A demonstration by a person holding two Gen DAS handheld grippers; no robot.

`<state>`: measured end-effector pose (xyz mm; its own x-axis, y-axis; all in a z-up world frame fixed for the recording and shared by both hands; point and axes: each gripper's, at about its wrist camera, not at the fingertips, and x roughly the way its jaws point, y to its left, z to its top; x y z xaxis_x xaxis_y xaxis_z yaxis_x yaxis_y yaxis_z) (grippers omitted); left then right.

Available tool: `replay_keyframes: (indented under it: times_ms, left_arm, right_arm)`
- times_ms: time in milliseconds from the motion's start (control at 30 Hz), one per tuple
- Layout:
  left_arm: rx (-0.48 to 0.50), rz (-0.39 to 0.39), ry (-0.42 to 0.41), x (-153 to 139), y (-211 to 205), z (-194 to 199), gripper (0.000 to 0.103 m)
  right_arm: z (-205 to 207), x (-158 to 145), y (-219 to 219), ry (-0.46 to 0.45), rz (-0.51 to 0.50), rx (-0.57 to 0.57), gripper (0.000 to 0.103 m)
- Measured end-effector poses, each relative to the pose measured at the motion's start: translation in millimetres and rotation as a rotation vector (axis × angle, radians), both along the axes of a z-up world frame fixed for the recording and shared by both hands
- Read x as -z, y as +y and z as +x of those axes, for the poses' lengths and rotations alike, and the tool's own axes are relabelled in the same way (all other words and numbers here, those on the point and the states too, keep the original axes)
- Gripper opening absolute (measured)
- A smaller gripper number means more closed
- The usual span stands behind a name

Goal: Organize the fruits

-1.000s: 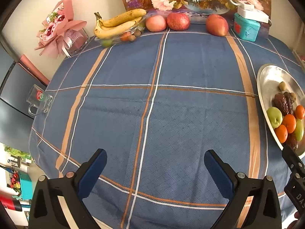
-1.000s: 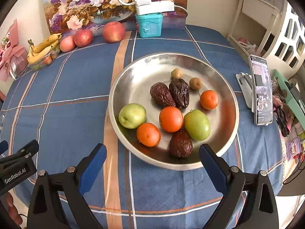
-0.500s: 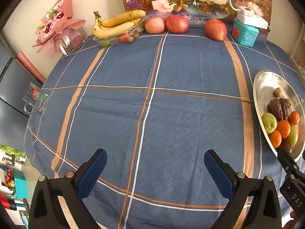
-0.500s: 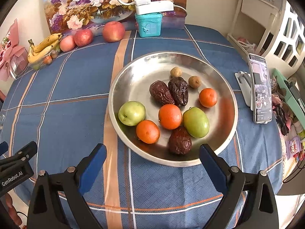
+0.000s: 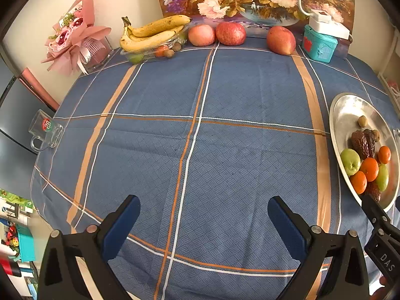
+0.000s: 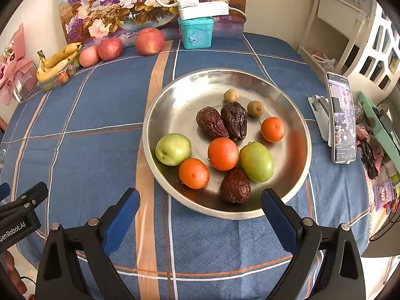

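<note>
Your left gripper [image 5: 203, 221] hung over bare cloth with its fingers spread wide and nothing between them. Your right gripper [image 6: 200, 215] stood just short of the near rim of the metal plate [image 6: 175, 97], fingers likewise spread and empty.

The plate held a mixed lot: two green fruits [image 6: 173, 149], three oranges [image 6: 223, 153], three wrinkled dark dates [image 6: 212, 122] and two small brown nuts or longans [image 6: 231, 95]. They lay loosely clustered and unsorted by kind, the middle pieces touching. At the far edge, against the flower painting [image 6: 140, 2], three red apples [image 5: 230, 33] sat on the cloth, and beside them a clear tray carried bananas [image 5: 152, 33] over a few small fruits.

In my judgement the scene fitted either reading: fruit gathered onto the plate with the apples and bananas yet to join, or a plate waiting to be sorted out. The pictures did not settle which.

The surface was a blue tablecloth [image 5: 200, 137] with orange and white stripes, flat with slight creases. Around it stood a pink bouquet [image 5: 75, 40], a glass mug [image 5: 46, 132], a teal box [image 6: 196, 35] under a white charger, and a phone on a stand [image 6: 341, 117].
</note>
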<state>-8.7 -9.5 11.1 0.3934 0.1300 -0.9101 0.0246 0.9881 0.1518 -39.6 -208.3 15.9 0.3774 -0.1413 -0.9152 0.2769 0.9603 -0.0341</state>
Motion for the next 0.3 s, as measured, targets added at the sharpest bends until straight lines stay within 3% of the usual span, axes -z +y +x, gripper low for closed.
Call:
replay_keyframes:
  times_ms: [300]
  left_arm:
    - [0.023, 0.001, -0.023, -5.0, -4.1, -4.1, 0.103]
  right_arm:
    - [-0.5, -0.8, -0.1, -0.001, -0.002, 0.002, 0.097]
